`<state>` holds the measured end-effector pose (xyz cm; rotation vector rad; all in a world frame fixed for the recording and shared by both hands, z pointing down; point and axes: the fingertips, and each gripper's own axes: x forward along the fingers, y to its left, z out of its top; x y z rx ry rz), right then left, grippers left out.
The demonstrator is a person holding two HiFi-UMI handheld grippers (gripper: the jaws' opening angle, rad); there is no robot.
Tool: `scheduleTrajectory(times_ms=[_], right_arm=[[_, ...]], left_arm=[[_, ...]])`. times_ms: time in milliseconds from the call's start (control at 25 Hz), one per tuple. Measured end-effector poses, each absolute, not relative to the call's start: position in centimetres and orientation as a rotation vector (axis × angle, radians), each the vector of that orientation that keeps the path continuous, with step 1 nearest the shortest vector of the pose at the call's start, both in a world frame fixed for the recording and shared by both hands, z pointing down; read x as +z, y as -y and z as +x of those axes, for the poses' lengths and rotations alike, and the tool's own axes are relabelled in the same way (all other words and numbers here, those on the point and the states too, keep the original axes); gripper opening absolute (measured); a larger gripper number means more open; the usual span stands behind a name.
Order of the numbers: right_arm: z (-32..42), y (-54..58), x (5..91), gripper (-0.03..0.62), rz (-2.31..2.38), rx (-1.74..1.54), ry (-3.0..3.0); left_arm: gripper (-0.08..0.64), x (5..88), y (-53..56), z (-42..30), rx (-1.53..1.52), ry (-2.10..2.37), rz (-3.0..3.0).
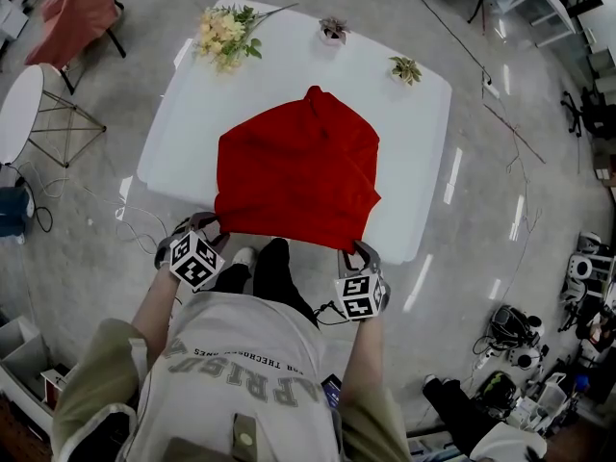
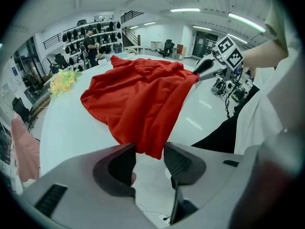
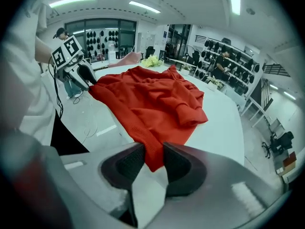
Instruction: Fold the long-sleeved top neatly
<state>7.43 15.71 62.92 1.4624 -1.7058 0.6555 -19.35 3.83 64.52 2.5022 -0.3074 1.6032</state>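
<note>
The red long-sleeved top (image 1: pixel 298 171) lies bunched on the white table (image 1: pixel 423 162), and its near hem hangs over the front edge. My left gripper (image 1: pixel 214 225) is at the hem's left corner. In the left gripper view the jaws (image 2: pixel 150 159) stand apart, with the red corner (image 2: pixel 152 149) loose between them and not pinched. My right gripper (image 1: pixel 354 250) is at the hem's right corner. Its jaws (image 3: pixel 153 163) are parted a little around the ribbed red edge (image 3: pixel 152 161), and a gap shows beside the cloth. A folded cuff (image 3: pixel 193 116) lies on top of the garment.
A bunch of yellow flowers (image 1: pixel 226 35) and two small potted plants (image 1: pixel 333 30) (image 1: pixel 406 68) stand along the table's far edge. A round side table (image 1: pixel 19 114) stands on the floor at the left. Cables and equipment (image 1: pixel 510 335) sit on the floor at the right.
</note>
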Motion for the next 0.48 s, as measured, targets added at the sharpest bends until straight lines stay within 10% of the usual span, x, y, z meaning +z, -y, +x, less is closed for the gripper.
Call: scheduleTrajectory(times_ms=[120, 480], right_arm=[[6.6, -16.0, 62.2, 0.315, 1.428, 0.744, 1.782], [9.9, -13.6, 56.5, 0.327, 1.547, 0.671, 1.888]], left_arm=[[0.263, 63.9, -4.3, -19.4, 1.576, 0.275, 2.466], [0.301, 59.4, 0.3, -17.4, 1.445, 0.509, 2.516]])
